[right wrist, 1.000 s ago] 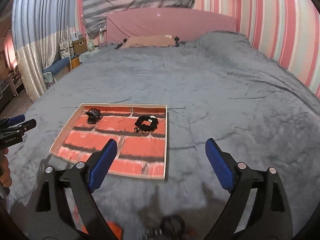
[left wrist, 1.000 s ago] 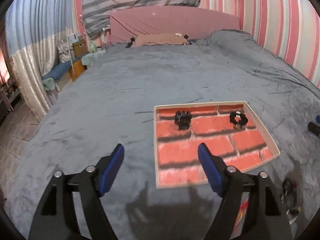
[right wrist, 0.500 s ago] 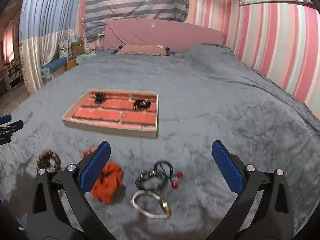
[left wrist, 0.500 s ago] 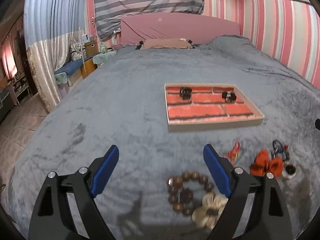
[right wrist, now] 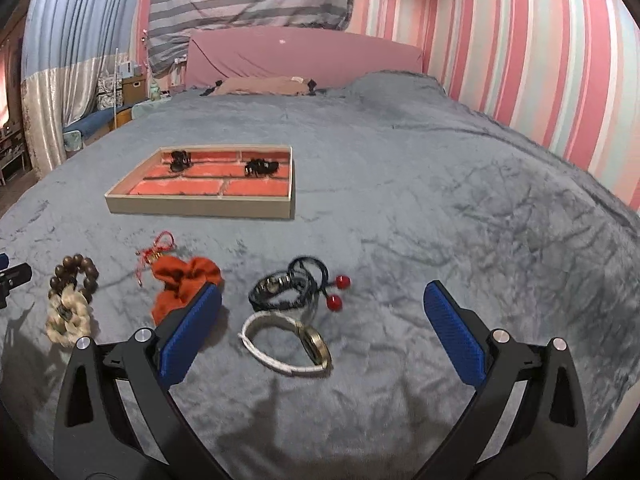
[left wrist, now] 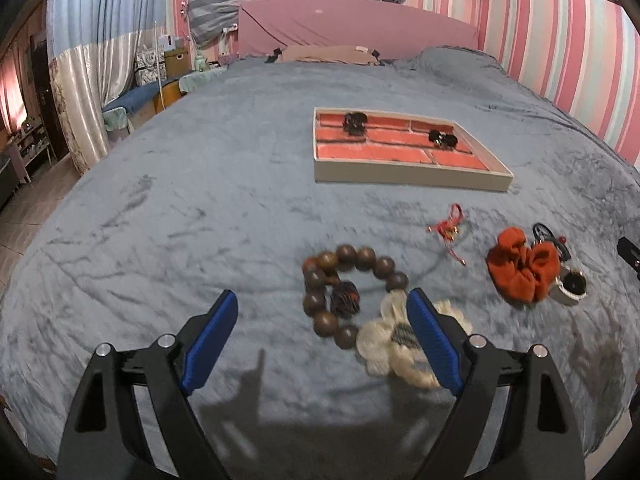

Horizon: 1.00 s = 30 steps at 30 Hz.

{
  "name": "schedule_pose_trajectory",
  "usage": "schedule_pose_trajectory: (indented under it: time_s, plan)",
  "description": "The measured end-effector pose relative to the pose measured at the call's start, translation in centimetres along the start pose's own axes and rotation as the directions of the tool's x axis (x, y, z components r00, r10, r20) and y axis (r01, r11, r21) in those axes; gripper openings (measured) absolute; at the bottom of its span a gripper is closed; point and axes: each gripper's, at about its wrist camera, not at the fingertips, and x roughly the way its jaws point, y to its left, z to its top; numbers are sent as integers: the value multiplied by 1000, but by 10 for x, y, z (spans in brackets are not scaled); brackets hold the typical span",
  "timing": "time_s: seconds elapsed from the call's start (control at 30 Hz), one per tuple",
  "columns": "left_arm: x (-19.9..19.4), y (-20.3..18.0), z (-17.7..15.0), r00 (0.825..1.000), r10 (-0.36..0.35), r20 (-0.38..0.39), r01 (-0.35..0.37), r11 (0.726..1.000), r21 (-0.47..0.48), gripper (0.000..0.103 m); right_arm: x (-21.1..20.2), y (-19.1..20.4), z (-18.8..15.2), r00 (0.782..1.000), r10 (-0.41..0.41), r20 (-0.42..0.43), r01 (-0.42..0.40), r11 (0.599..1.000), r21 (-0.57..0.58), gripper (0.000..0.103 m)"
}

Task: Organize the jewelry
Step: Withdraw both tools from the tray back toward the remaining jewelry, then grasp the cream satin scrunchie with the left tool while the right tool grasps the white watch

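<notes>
A shallow tray with a red brick-pattern floor lies on the grey bedspread, two small black pieces inside. Nearer me lie a brown wooden bead bracelet, a cream crocheted flower, a red cord charm, an orange scrunchie, a black hair tie with red balls and a white watch. My left gripper stands open, empty, just short of the beads. My right gripper is open over the watch, touching nothing.
The grey bedspread stretches wide to the right and beyond the tray. A pink headboard and a striped pink wall close the far side. Left of the bed are a curtain and low furniture.
Both grippers drew back from the tray toward the near edge of the bed and sank a little. The loose jewelry came into view, and both pairs of jaws spread slightly wider.
</notes>
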Motion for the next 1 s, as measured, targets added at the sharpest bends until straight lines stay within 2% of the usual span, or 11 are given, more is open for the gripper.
schedule_pose_trajectory:
  time_s: [0.17, 0.43, 1.0]
  plan:
    - [2, -13, -14, 1000, -19, -16, 18, 1000, -9, 85, 11, -7, -13, 999, -29, -22, 29, 1000, -1, 98]
    - [11, -35, -20, 1000, -20, -4, 20, 998, 67, 85, 38, -18, -31, 996, -9, -86, 12, 999, 30, 90]
    - [32, -48, -30, 1000, -26, -3, 26, 993, 119, 84, 68, -28, -41, 992, 13, -126, -4, 998, 68, 79]
